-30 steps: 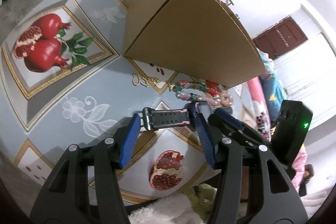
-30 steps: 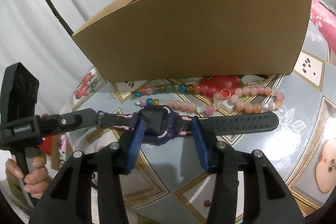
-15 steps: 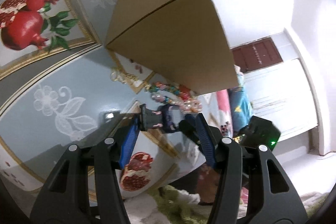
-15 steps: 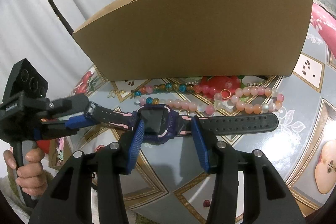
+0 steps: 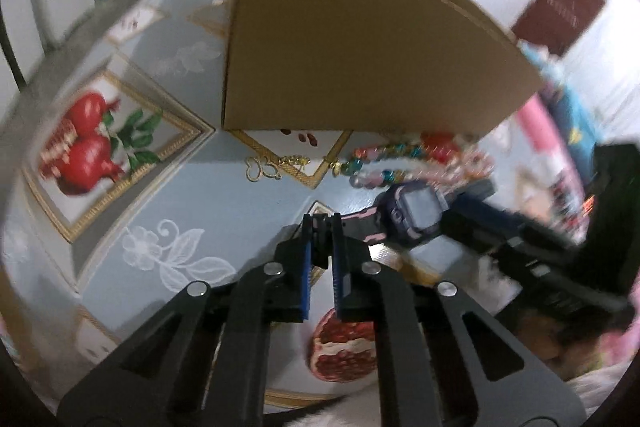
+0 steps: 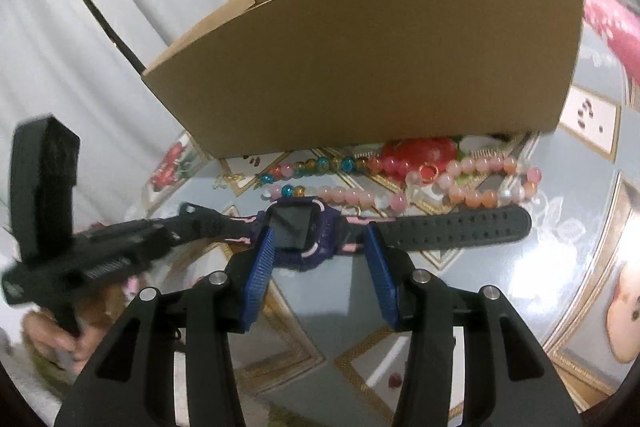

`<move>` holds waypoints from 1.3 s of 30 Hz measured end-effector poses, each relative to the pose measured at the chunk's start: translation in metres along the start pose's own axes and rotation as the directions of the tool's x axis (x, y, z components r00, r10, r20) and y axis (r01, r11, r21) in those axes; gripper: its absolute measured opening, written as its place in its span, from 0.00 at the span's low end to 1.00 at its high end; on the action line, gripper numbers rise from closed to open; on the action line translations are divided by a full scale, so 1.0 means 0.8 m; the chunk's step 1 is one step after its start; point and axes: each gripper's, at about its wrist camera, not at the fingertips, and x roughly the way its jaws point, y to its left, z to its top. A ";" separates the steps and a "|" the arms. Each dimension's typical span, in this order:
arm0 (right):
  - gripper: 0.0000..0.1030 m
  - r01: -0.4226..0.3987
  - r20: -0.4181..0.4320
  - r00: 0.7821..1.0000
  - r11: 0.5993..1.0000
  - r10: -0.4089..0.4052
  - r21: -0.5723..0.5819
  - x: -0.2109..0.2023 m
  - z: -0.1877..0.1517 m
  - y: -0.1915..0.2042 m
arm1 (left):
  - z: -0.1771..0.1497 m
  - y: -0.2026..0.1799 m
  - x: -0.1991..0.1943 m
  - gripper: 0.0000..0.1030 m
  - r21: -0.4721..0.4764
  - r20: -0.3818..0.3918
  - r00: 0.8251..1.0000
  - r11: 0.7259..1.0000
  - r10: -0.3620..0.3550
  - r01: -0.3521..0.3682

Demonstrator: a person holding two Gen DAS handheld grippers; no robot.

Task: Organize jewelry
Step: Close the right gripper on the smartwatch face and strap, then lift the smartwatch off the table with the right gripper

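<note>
Left gripper (image 5: 321,227): jaws closing, pads pinching the watch's (image 6: 298,227) buckle-side strap end. Bare table (image 5: 224,203) left of it is free out to the edge. Right gripper (image 6: 320,239) clamps the watch case, other strap lying free to the right. Beads (image 6: 460,183) sit just behind the watch, box (image 6: 380,67) wall right behind them. Box interior hidden. Left view blurred.
</note>
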 end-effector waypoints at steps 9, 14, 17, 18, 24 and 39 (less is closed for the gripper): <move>0.44 0.113 0.092 0.988 0.982 -0.128 0.153 -0.062 0.000 -0.076 | -0.002 -0.023 0.010 0.08 0.092 0.007 0.998 0.993 0.068 -0.068; 0.45 0.125 0.068 0.988 0.971 -0.141 0.204 -0.051 0.010 -0.102 | -0.006 -0.018 0.009 0.08 0.109 0.013 0.996 0.990 0.086 -0.087; 0.45 0.141 0.056 0.986 0.972 -0.154 0.189 -0.040 0.017 -0.102 | -0.009 -0.016 0.003 0.08 0.112 0.016 0.996 0.990 0.090 -0.091; 0.45 0.141 0.048 0.987 0.972 -0.153 0.187 -0.039 0.018 -0.107 | -0.009 -0.016 0.003 0.08 0.112 0.017 0.996 0.990 0.090 -0.091; 0.46 0.097 0.027 0.994 0.982 -0.103 0.161 -0.028 0.021 -0.103 | -0.009 -0.016 0.004 0.08 0.111 0.014 0.996 0.990 0.086 -0.087; 0.46 -0.175 0.053 0.985 0.935 0.167 0.307 -0.030 -0.002 -0.128 | -0.010 -0.016 0.004 0.09 0.117 0.018 0.996 0.989 0.089 -0.090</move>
